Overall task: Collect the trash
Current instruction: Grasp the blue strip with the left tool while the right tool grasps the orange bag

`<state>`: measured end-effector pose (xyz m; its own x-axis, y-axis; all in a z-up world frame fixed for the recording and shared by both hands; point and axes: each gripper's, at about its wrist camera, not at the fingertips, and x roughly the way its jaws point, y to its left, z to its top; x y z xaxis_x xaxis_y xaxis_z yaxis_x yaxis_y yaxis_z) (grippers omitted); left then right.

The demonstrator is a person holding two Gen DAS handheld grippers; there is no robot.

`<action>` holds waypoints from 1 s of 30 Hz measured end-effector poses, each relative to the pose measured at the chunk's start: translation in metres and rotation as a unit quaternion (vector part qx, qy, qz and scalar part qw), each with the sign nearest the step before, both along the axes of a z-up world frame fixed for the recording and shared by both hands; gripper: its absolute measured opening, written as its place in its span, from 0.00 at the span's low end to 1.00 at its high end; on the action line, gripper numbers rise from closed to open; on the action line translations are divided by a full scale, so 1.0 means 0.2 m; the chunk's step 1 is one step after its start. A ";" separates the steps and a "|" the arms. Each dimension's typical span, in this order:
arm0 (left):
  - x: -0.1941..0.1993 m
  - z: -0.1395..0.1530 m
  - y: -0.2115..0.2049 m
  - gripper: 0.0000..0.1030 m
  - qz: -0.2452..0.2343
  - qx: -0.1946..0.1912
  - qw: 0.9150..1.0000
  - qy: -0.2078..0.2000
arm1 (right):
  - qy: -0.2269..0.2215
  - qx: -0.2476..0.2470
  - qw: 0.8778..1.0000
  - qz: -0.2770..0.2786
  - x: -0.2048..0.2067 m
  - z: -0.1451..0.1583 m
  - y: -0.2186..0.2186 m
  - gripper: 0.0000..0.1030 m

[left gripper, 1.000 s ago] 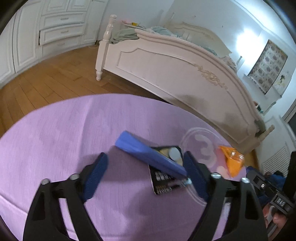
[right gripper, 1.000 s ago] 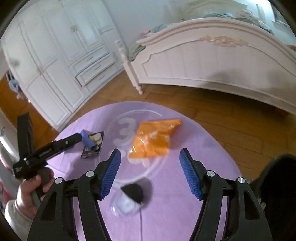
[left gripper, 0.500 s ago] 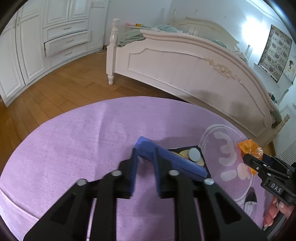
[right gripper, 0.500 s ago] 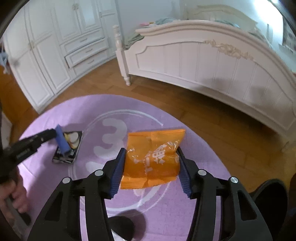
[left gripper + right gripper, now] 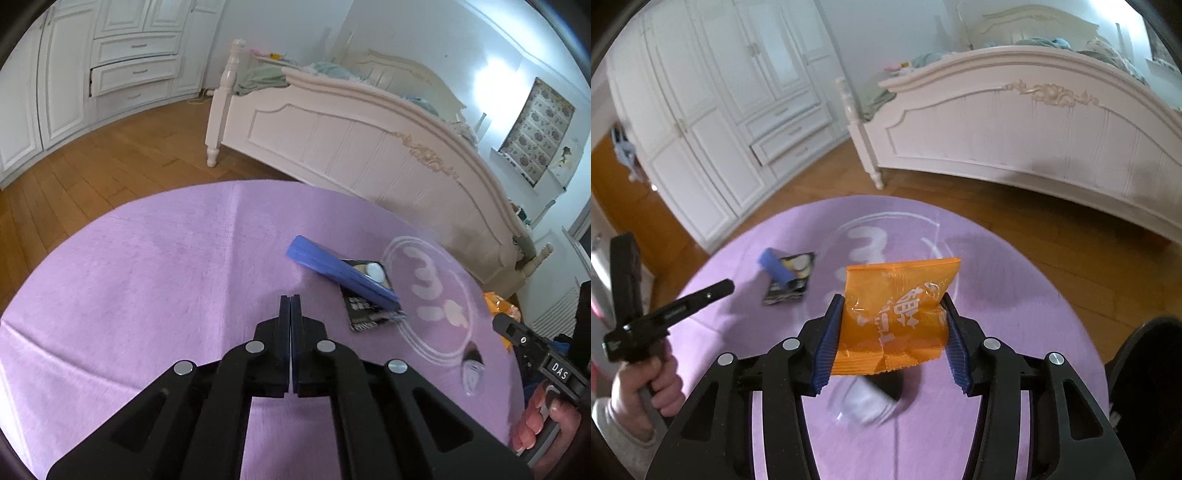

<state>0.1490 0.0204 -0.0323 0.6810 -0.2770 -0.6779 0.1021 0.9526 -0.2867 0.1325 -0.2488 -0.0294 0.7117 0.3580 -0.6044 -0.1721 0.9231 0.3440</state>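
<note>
Gripping an orange snack packet (image 5: 895, 314) between its blue pads, the right gripper (image 5: 892, 336) holds it above the purple round table (image 5: 147, 280); the left gripper (image 5: 290, 306), jaws clenched on nothing, points beside a blue pad (image 5: 340, 273) lying across a black wrapper (image 5: 365, 306), the white bed (image 5: 369, 147) beyond.

Your right gripper (image 5: 891, 334) clamps an orange snack bag (image 5: 895, 317) between its blue pads, lifted above the purple worktop (image 5: 1015, 314). Under the bag lies a blurred clear wrapper (image 5: 864, 404). To the left, a black packet (image 5: 792, 280) lies with a blue block (image 5: 775, 268) across it. Your left gripper (image 5: 727, 285) points toward them, its jaws together, with your hand (image 5: 653, 384) on its handle. A white bed (image 5: 1034, 122) stands beyond.
</note>
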 end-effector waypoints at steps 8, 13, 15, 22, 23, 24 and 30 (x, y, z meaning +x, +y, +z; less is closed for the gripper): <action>0.05 0.04 -0.08 0.05 -0.010 -0.023 1.000 0.008 | -0.002 0.024 1.000 -0.004 -0.16 0.00 -0.03 0.49; 0.15 -0.01 -0.23 0.18 0.002 -0.008 0.999 0.033 | 0.001 0.022 1.000 -0.001 -0.19 -0.01 -0.03 0.49; 0.18 -0.02 -0.27 0.49 0.016 0.000 0.999 0.034 | 0.001 0.019 1.000 0.004 -0.18 -0.01 -0.02 0.49; 0.22 -0.04 -0.38 0.53 0.033 0.050 0.998 0.015 | 0.007 0.013 1.000 0.018 -0.14 -0.03 0.02 0.49; 0.21 -0.05 -0.39 0.52 0.032 0.056 0.998 0.011 | 0.008 0.013 1.000 0.019 -0.14 -0.04 0.02 0.49; 0.21 -0.05 -0.38 0.45 0.033 0.058 0.998 0.011 | 0.011 0.014 1.000 0.021 -0.13 -0.05 0.02 0.49; 0.20 -0.05 -0.34 0.18 0.027 0.057 0.998 0.013 | 0.012 0.013 1.000 0.023 -0.12 -0.05 0.05 0.49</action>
<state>0.1892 -0.0484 -0.0422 0.6747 -0.1597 -0.7206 0.0432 0.9832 -0.1775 0.1081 -0.2383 -0.0402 0.6794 0.4051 -0.6118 -0.2047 0.9053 0.3721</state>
